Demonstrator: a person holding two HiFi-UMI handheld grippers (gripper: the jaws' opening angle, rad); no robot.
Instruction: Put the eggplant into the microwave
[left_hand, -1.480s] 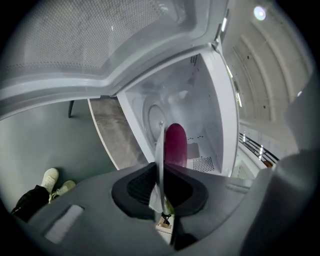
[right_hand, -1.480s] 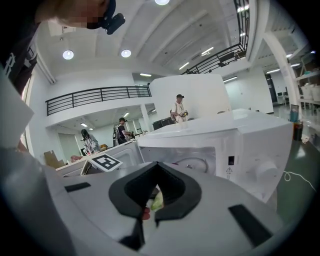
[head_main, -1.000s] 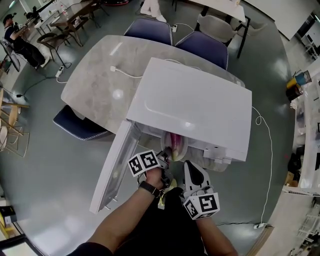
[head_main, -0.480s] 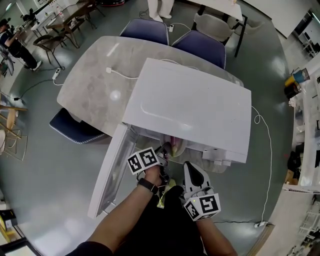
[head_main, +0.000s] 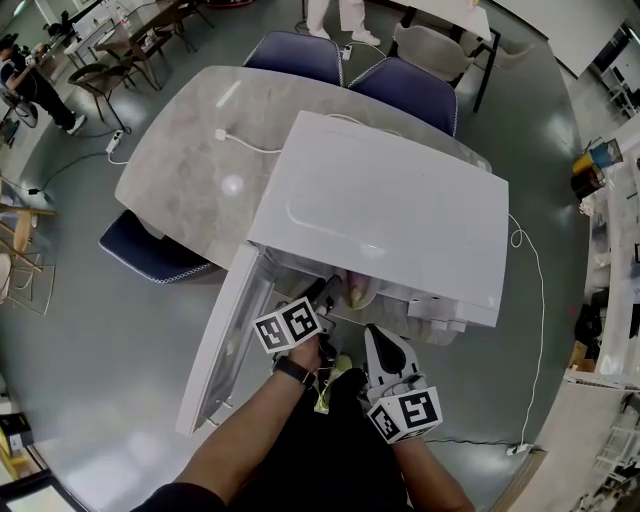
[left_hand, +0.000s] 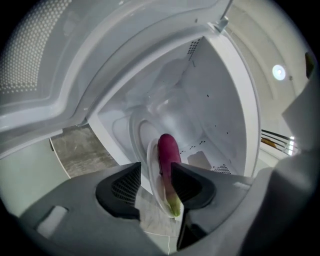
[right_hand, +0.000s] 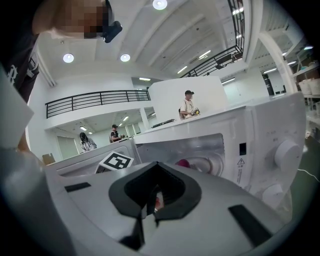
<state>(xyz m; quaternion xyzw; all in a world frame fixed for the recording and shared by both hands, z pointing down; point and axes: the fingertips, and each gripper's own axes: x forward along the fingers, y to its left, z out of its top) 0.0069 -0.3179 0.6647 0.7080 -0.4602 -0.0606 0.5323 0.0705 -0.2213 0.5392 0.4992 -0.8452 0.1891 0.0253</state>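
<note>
While the microwave sits on the table with its door swung out to the left, the left gripper reaches into its mouth, tipped slightly down and rolled. Its jaws have just been opening and stand wide (pads pressing on nothing). Between them the eggplant lies on a white plate at the cavity's front edge. Further right, the right gripper hangs back, roughly level, jaws drawn together on nothing.

table: grey marble | chairs: blue, tucked beside it | cable: white, on tabletop
</note>
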